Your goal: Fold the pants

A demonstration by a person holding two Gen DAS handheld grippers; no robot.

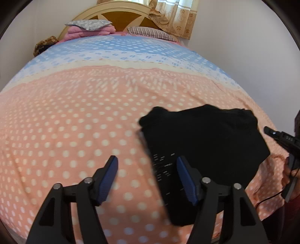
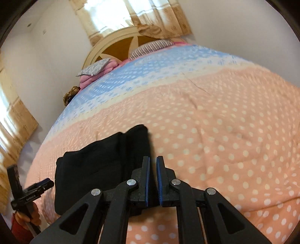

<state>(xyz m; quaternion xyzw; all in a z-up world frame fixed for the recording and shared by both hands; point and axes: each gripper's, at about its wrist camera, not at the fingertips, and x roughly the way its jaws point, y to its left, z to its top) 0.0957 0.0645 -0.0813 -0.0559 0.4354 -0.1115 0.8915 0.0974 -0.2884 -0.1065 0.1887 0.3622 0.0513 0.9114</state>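
Note:
The black pants lie folded in a compact pile on the pink dotted bedspread. My left gripper is open and empty, hovering over the pile's left edge; its right finger is over the cloth. In the right wrist view the pants lie left of my right gripper, whose jaws stand nearly together with a narrow gap and nothing between them. The right gripper also shows at the right edge of the left wrist view. The left gripper shows at the lower left of the right wrist view.
The bed has a blue band toward the head. Pillows and pink folded bedding sit against the wooden headboard. A curtain hangs behind it. The bed's edge and the floor are at left.

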